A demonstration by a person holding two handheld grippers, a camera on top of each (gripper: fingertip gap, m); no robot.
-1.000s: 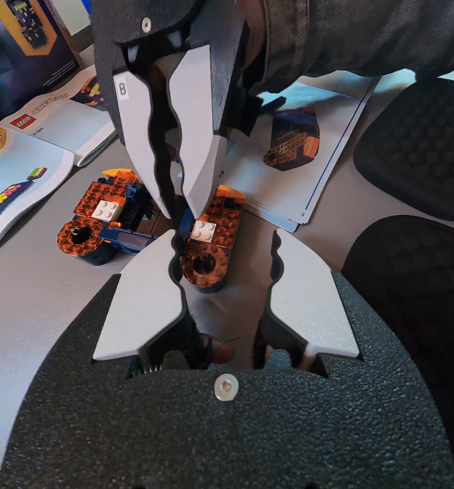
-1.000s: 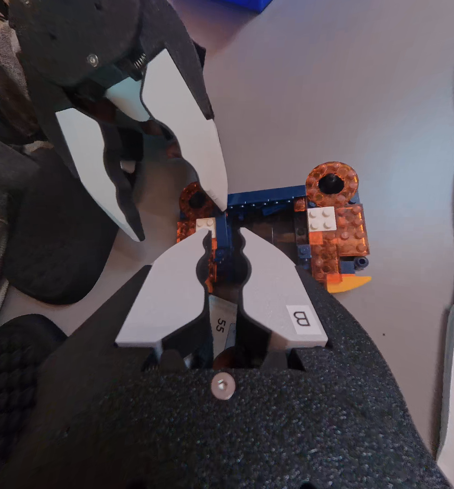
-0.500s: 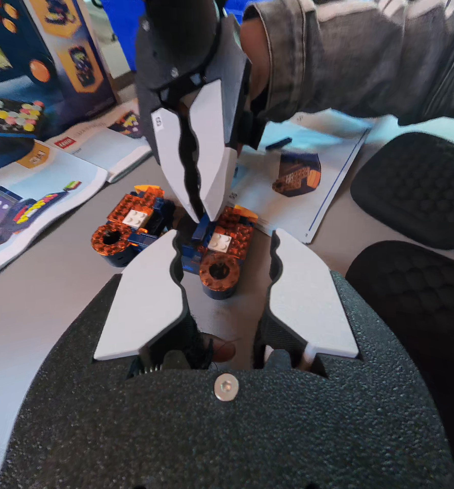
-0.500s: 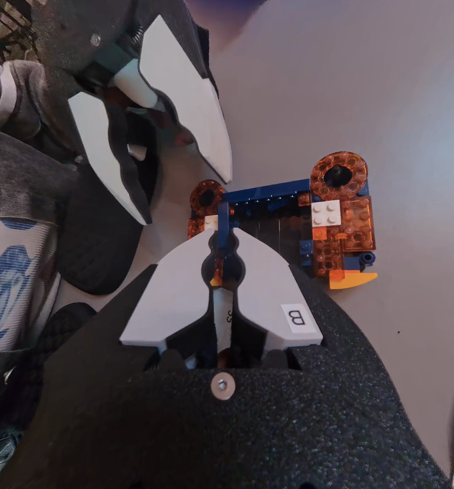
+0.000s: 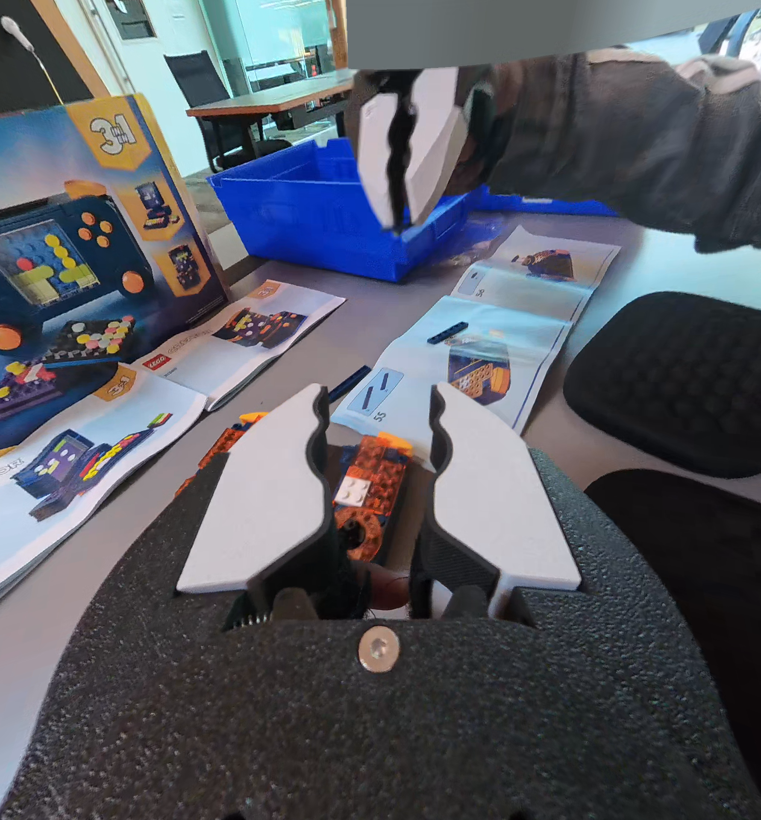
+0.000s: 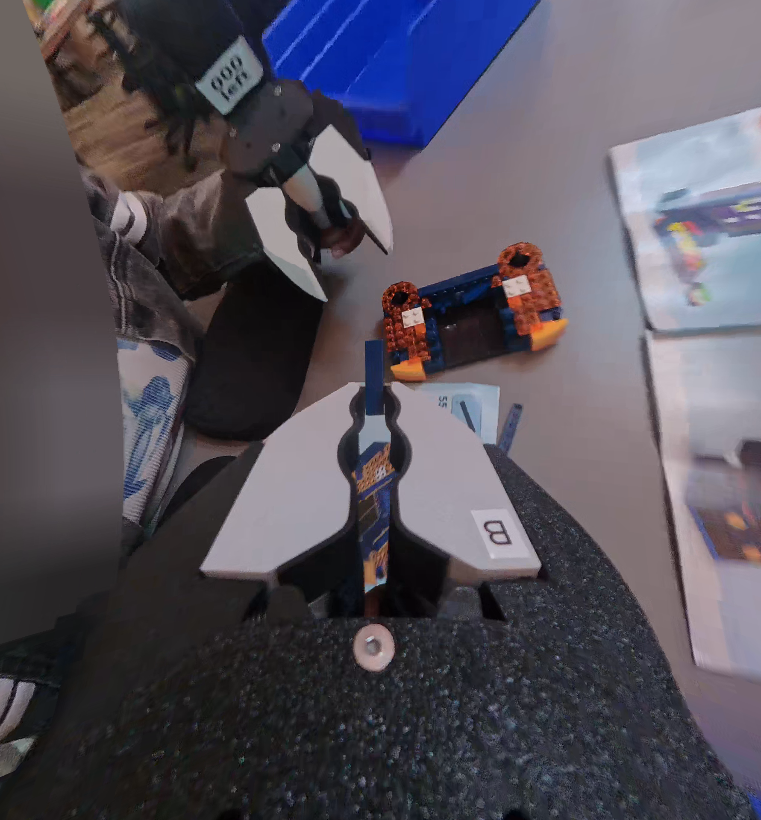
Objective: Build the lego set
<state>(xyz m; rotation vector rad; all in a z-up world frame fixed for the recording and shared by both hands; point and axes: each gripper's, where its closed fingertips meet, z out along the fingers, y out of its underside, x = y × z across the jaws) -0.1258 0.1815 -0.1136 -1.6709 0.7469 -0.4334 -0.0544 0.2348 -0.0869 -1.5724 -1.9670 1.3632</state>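
An orange and dark blue brick model (image 6: 471,319) lies on the grey table (image 6: 591,199). My right gripper (image 6: 375,388) is shut on a thin dark blue bar (image 6: 374,368) that sticks out past its fingertips, and it hangs above the table beside the model. In the left wrist view the right gripper (image 5: 398,222) is raised in front of the blue bin. My left gripper (image 5: 378,390) is open and empty, with the model (image 5: 369,479) lying below, between its fingers. In the right wrist view the left gripper (image 6: 354,273) hovers just left of the model without touching it.
A blue bin (image 5: 325,208) stands at the back and a toy box (image 5: 72,248) at the left. Booklets (image 5: 245,337) lie by the box. An open instruction booklet (image 5: 503,310) carries a loose dark blue bar (image 5: 447,332); another bar (image 5: 347,384) lies beside it. Black pads (image 5: 680,381) lie to the right.
My right gripper closed on the dark blue bar at the model and has lifted away with it. My left gripper has narrowed its jaws, staying open.
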